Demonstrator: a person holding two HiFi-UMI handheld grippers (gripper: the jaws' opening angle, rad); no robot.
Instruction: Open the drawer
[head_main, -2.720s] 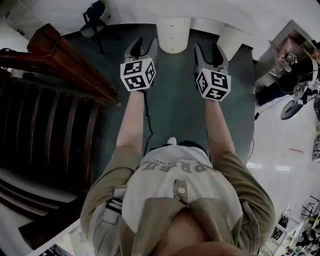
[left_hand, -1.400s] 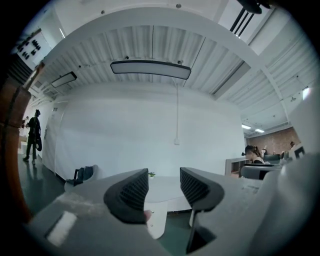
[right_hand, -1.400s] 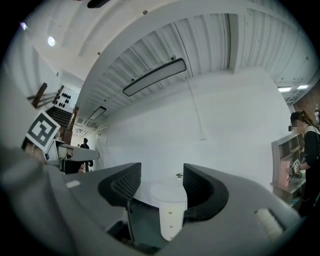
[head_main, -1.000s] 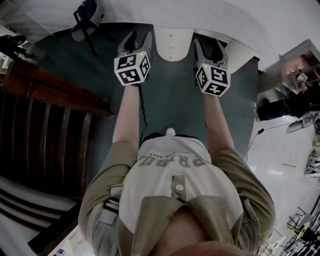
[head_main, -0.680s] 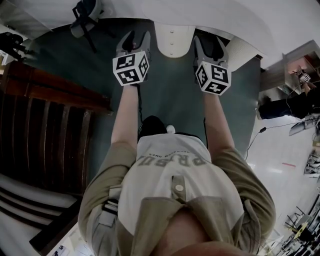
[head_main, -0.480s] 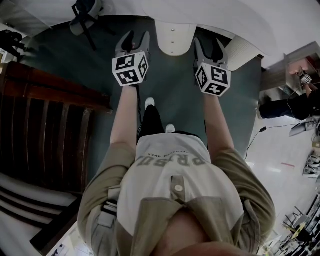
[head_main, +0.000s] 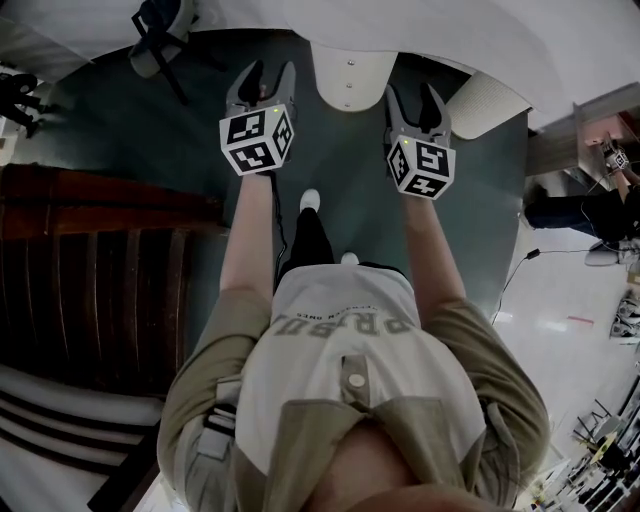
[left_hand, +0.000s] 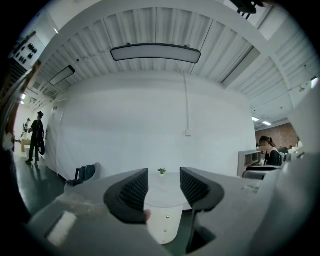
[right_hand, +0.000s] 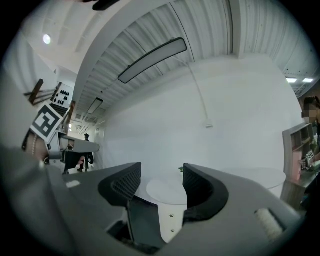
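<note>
Drawer location: the drawers are in the white round-fronted unit (head_main: 348, 78) straight ahead of you. It stands on the dark floor (head_main: 340, 170) under the edge of the white worktop (head_main: 400, 25). The front carries small round knobs (head_main: 349, 62) in a vertical line. The seams between drawer fronts are too faint to count.

Handling, as judged: a rigid panel on runners, not fragile, and probably light to pull unless loaded. The curved front looks smooth and shows no lip or recess, so a knob is your only sound hold. The knobs are small and look glossy. Expect slip unless you close squarely on one and draw straight out, level.

Left gripper (head_main: 270, 72): jaws apart at a moderate gap, nothing between them, touching nothing. Its own view shows the unit and knobs through the gap, well beyond the jaws.

Right gripper (head_main: 413, 98): jaws apart, slightly wider, empty and clear of everything. The unit also shows between them, at a distance.

Neither gripper has reached the unit, and no drawer is pulled out yet.
</note>
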